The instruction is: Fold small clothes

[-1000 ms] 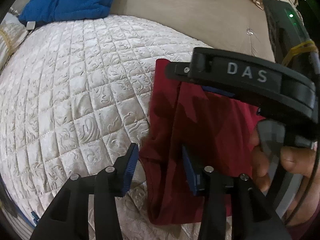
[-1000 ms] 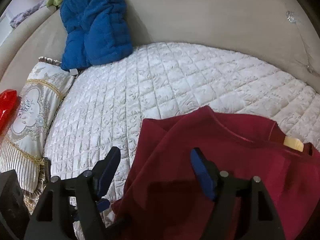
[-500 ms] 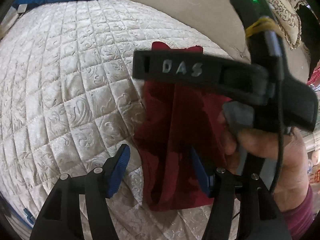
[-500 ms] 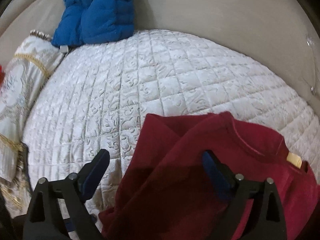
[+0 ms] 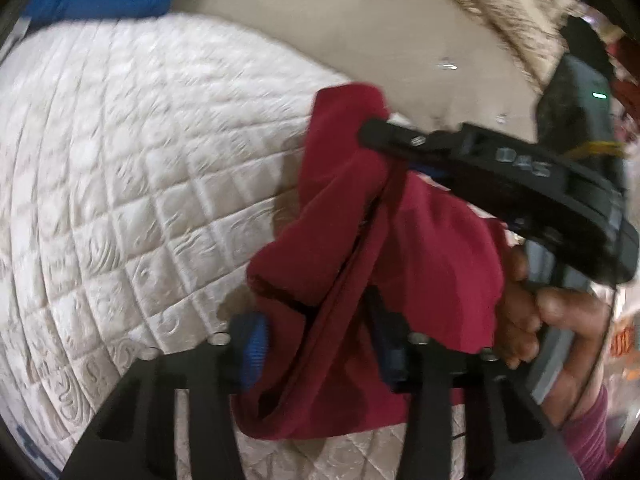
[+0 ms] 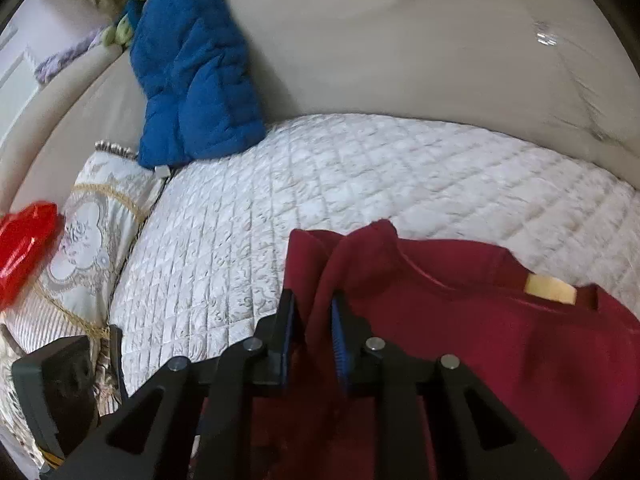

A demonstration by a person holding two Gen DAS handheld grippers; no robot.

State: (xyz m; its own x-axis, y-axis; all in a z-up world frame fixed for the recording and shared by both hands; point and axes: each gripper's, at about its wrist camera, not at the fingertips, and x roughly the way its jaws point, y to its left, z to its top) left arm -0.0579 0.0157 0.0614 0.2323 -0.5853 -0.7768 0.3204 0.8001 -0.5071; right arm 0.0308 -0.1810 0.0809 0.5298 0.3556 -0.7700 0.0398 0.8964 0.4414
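Left wrist view:
My left gripper: jaws closing, the gap narrowing around a bunched fold of cloth; through the blur I cannot tell whether the pads press it yet.
Red shirt: it runs from between my jaws up and ahead, lifted and crumpled, its far end caught in my right gripper beyond and to the right.
Hand: to the right of my jaws, wrapped round the other tool's handle, a pink sleeve below it.
Quilt: white, left of my jaws and under the shirt.

Right wrist view:
My right gripper: jaws closing, nearly together, with a ridge of the shirt squeezed between the blue pads.
Shirt's place: most of it spreads right of my jaws on the quilt, its collar label ahead and to the right.
Blue blanket: far ahead on the left.
Pillow: left of my jaws.
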